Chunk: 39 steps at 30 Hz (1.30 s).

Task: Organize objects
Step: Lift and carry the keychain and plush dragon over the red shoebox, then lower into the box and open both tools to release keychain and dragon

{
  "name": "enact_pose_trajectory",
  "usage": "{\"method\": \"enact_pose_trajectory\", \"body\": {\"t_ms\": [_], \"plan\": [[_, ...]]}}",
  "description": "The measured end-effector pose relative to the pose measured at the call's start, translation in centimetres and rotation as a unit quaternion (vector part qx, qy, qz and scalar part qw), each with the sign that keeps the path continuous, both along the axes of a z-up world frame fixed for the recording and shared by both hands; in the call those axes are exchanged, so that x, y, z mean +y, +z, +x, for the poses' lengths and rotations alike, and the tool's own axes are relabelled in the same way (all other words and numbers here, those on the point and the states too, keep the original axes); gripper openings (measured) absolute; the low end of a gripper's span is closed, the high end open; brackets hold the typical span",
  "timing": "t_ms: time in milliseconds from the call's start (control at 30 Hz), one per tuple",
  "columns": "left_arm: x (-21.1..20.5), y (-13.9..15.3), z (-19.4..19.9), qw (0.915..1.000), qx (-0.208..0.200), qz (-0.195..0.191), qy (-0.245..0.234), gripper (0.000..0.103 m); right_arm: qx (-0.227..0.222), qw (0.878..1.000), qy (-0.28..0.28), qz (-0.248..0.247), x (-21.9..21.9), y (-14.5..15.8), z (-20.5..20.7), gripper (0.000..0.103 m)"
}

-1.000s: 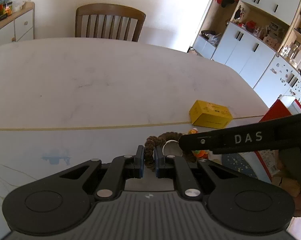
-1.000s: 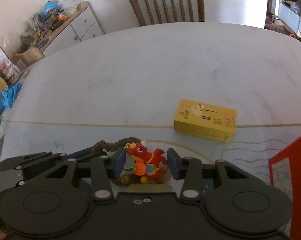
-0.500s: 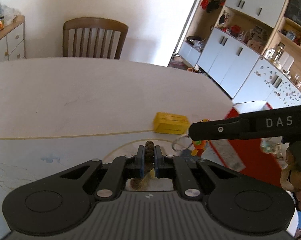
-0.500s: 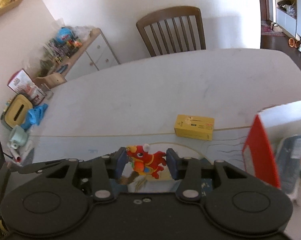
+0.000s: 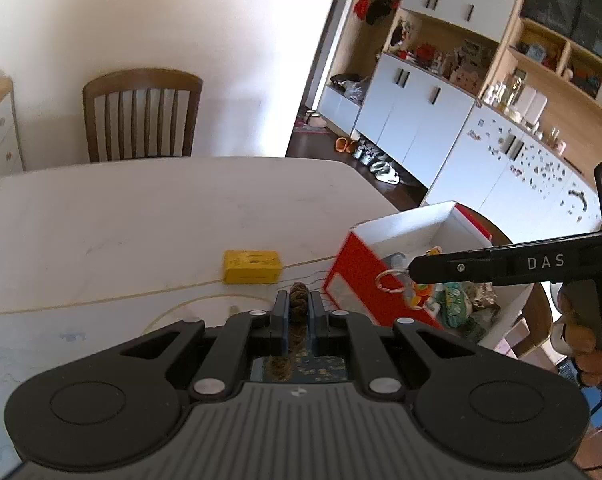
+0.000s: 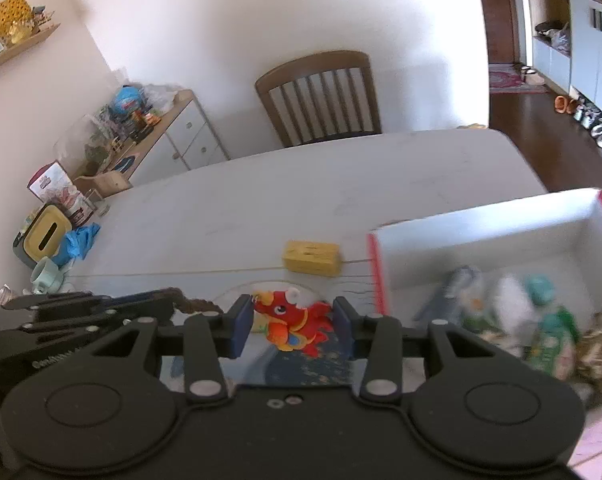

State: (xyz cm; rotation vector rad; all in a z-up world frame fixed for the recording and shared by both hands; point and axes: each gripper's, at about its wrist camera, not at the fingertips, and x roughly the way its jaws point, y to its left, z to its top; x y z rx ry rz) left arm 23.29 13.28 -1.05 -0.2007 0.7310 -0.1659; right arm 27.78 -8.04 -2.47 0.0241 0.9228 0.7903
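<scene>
A red and orange dragon toy hangs above the white table, and my right gripper is shut on it. A brown braided cord runs from the toy's metal ring. My left gripper is shut on that cord. In the left wrist view the right gripper reaches in from the right, at the near wall of an open red box with a white inside. In the right wrist view the left gripper sits close on the left, and the box is right of the toy.
A yellow box lies on the table left of the red box, which holds several packets. A wooden chair stands at the far side. A mug and a tissue holder sit at the table's left end.
Both grippers have risen and moved right with the toy and cord lifted off the table. The red box's open inside has come into view.
</scene>
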Motion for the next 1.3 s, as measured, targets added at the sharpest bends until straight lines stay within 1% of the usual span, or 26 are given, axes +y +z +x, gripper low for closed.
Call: {"method": "enact_pose_trajectory", "body": {"t_ms": [167, 367, 600, 733, 900, 967, 1067, 1200, 1233, 1300], "plan": [[-4.5, 1.6, 0.4, 0.9995, -0.002, 0.024, -0.020, 0.009, -0.010, 1.000, -0.011, 0.000, -3.8, 0.6, 0.8, 0.042], [-10.3, 2.4, 1.9, 0.9981, -0.006, 0.036, -0.050, 0.009, -0.017, 1.000, -0.025, -0.003, -8.3, 0.6, 2.4, 0.042], [-16.4, 1.9, 3.8, 0.9957, -0.001, 0.047, -0.080, 0.009, -0.020, 0.999, -0.035, -0.011, -12.7, 0.0, 4.6, 0.042], [-18.7, 1.0, 4.8, 0.9949, 0.008, 0.054, -0.085, 0.009, -0.022, 0.999, -0.036, -0.018, -14.8, -0.6, 5.9, 0.042], [-21.3, -0.1, 6.4, 0.9939, 0.019, 0.065, -0.087, 0.009, -0.042, 0.998, -0.014, -0.045, -16.1, -1.6, 6.9, 0.042], [-22.1, -0.6, 7.2, 0.9936, 0.025, 0.068, -0.087, 0.009, -0.045, 0.997, 0.000, -0.055, -16.3, -2.1, 7.1, 0.042], [-23.0, -1.4, 8.2, 0.9931, 0.035, 0.067, -0.090, 0.009, -0.062, 0.995, 0.017, -0.074, -16.1, -2.7, 7.4, 0.042], [-23.9, -2.8, 9.6, 0.9923, 0.056, 0.059, -0.093, 0.009, -0.078, 0.993, 0.042, -0.075, -15.5, -3.2, 8.1, 0.042], [-24.0, -3.2, 9.9, 0.9918, 0.062, 0.057, -0.095, 0.009, -0.078, 0.993, 0.051, -0.076, -15.2, -3.4, 8.4, 0.042], [-24.3, -4.2, 10.5, 0.9906, 0.077, 0.061, -0.095, 0.009, -0.065, 0.993, 0.063, -0.079, -14.8, -4.4, 9.5, 0.042]]}}
